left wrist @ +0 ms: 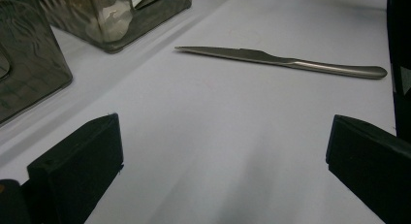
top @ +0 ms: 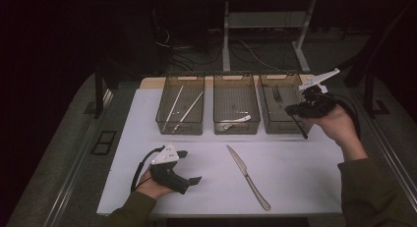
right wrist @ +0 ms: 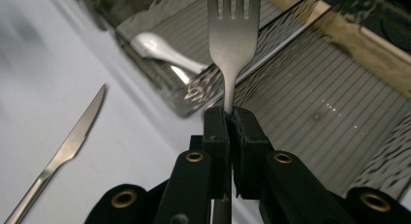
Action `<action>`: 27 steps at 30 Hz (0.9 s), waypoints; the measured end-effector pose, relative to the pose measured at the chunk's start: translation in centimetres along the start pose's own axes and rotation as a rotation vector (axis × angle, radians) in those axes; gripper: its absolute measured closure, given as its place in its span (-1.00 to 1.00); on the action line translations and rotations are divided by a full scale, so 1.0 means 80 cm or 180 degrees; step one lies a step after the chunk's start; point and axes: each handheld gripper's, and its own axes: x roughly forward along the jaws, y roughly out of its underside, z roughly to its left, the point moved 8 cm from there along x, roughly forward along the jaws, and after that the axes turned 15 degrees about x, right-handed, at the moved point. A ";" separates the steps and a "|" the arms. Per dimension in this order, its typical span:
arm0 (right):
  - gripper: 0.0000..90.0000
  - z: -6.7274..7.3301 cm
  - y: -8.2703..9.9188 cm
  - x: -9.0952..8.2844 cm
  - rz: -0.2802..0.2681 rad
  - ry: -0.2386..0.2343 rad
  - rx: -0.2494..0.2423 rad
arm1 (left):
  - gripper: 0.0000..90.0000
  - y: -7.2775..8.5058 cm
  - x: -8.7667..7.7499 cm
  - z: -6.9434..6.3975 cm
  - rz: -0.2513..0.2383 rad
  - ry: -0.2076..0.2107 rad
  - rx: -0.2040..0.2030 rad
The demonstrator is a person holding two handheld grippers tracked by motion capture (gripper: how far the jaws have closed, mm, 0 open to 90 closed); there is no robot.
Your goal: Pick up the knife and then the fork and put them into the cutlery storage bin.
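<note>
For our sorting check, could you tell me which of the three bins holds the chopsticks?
The left bin; two pale chopsticks lie inside it.

No readable text, label, brand or number appears on anything here.

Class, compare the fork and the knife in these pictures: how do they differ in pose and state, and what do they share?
The fork is clamped by its handle in the right gripper, over the right bin; the knife lies loose on the white mat. The fork is raised off the table, tines away from the gripper; the knife lies flat, blade toward the bins. The open left gripper faces the knife without touching it. Both are plain silver metal cutlery.
</note>
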 end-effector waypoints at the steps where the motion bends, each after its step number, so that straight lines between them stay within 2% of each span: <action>1: 0.89 -0.003 -0.005 0.000 -0.0021 0.0009 0.0022 | -1.00 0.000 0.000 0.000 -0.0003 0.0001 -0.0006; 11: 0.89 -0.040 -0.052 -0.003 -0.0238 0.0147 0.0258 | -1.00 -0.001 0.001 -0.001 -0.0023 0.0017 -0.0009; 15: 0.89 -0.059 -0.066 0.003 -0.0264 0.0279 0.0294 | -1.00 -0.001 0.001 -0.001 -0.0031 0.0019 -0.0006; 21: 0.89 -0.087 -0.066 0.023 -0.0242 0.0400 0.0438 | -1.00 -0.001 0.000 -0.001 -0.0026 0.0031 0.0003; 24: 0.89 -0.094 -0.062 0.031 -0.0243 0.0392 0.0484 | -1.00 -0.001 0.001 -0.002 -0.0022 0.0038 0.0007; 27: 0.89 -0.102 -0.053 0.042 -0.0167 0.0438 0.0526 | -1.00 -0.001 0.001 -0.002 -0.0021 0.0040 0.0010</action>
